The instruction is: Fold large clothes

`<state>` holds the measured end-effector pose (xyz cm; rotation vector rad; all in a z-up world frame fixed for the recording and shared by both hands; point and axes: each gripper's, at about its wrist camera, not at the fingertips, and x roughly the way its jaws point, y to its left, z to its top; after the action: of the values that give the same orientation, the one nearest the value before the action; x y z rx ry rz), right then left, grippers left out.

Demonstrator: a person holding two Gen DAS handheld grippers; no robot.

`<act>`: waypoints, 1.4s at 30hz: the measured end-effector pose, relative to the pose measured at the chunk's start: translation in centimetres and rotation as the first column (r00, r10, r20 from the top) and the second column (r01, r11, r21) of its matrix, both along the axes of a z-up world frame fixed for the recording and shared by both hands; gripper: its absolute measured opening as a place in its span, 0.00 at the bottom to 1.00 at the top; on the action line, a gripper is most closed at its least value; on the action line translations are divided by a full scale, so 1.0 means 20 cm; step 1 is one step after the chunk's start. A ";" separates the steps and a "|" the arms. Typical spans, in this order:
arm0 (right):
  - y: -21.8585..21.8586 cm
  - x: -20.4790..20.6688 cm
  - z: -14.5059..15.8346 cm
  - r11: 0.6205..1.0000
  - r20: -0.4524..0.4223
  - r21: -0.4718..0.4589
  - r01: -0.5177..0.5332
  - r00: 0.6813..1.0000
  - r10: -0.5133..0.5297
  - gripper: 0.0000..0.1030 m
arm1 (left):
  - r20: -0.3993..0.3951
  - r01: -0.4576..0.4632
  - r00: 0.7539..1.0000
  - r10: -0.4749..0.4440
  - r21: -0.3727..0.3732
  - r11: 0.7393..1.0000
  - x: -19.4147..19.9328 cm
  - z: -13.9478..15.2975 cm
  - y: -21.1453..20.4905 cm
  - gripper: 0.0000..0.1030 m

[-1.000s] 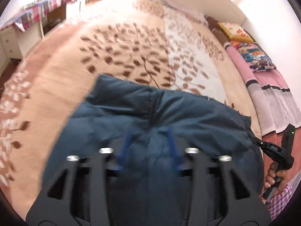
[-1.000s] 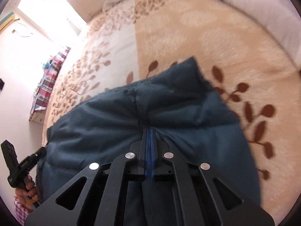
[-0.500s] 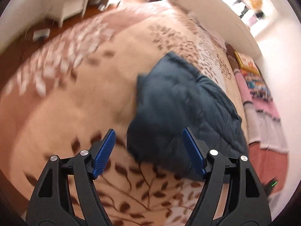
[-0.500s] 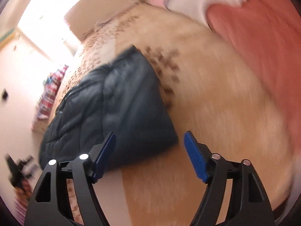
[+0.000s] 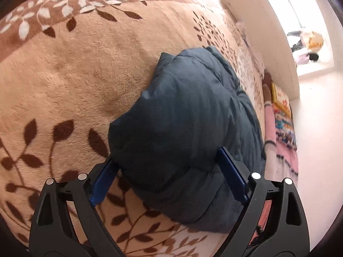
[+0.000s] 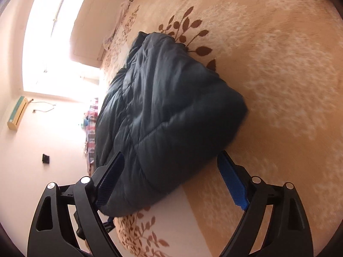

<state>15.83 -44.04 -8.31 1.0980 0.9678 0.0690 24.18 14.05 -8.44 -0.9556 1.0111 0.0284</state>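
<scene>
Fingers (image 5: 232, 176) opening, straddling folded jacket (image 5: 188, 124)

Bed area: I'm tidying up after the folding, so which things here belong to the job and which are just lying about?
Job:
- dark blue padded jacket, folded on the leaf-patterned blanket
- left gripper and right gripper, jaws opening

Lying about:
- patterned pillows
- plaid cloth

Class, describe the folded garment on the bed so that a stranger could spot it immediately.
Find the wide tan blanket with brown leaf prints. On it lies a puffy, dark blue quilted jacket, folded into a bundle. It is the only plain dark thing there.
</scene>
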 end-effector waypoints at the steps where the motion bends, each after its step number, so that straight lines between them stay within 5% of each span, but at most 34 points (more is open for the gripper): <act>1: 0.00 0.02 -0.01 1.000 -0.003 -0.013 0.021 1.000 -0.021 0.82 | 0.002 -0.006 1.000 0.006 -0.005 1.000 0.00 0.00 0.00 0.86; 3: -0.01 0.03 -0.03 0.998 -0.009 -0.017 0.056 0.998 -0.056 0.70 | 0.005 -0.004 1.000 0.004 0.005 1.000 0.01 0.00 -0.01 0.68; 5: -0.02 0.06 -0.06 0.997 -0.037 -0.029 0.074 0.997 -0.075 0.45 | 0.044 0.016 0.999 -0.017 0.018 1.000 0.01 0.04 -0.02 0.34; 8: -0.02 0.06 -0.06 0.998 -0.005 0.006 0.063 0.998 -0.063 0.30 | 0.112 0.035 0.993 -0.042 0.064 0.997 -0.01 0.14 -0.03 0.18; 18: 0.01 -0.18 0.11 1.000 0.023 -0.020 -0.005 1.000 0.005 0.23 | 0.173 0.087 0.978 -0.113 0.149 0.985 -0.37 0.35 0.07 0.13; 29: 0.15 -0.71 0.03 0.996 -0.039 -0.036 -0.080 0.996 0.079 0.23 | 0.111 0.071 0.990 -0.083 0.112 0.991 -0.87 0.16 0.25 0.13; 42: 0.16 -0.73 0.01 0.992 -0.063 -0.105 -0.074 0.996 0.068 0.30 | 0.128 0.060 0.989 -0.068 0.063 0.996 -1.01 0.10 0.26 0.19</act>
<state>1.19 -40.90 -8.12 0.9715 1.0518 0.0426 4.07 19.17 -6.49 -0.8594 0.9151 -0.0566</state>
